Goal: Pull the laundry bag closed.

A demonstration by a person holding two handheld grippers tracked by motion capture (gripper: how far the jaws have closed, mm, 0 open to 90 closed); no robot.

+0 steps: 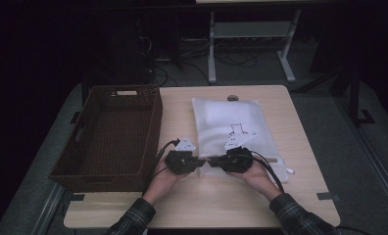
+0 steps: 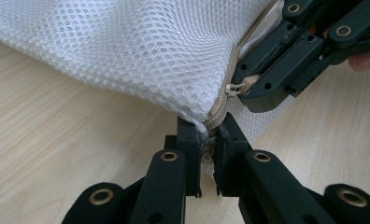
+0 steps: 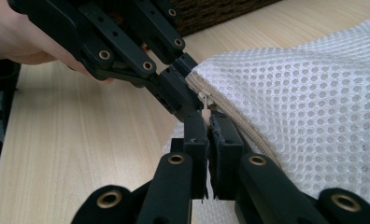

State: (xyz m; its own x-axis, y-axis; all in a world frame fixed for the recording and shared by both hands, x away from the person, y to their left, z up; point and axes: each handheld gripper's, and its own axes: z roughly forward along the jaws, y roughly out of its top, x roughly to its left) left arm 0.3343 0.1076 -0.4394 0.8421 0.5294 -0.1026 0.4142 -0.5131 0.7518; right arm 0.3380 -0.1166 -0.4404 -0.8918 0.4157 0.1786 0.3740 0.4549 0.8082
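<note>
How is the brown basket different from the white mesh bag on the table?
The wicker basket is dark brown and stiff, with tall walls and an open top; the mesh laundry bag is white, soft and lies flat. The basket stands untouched, while the bag's near corner is pinched by the left gripper, and the right gripper is shut on its zipper pull. Both rest on the wooden table.

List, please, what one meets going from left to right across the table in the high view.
Dark brown woven wicker basket → left gripper → right gripper, both at the near corner of the white mesh zip bag, which reaches furthest right.
</note>
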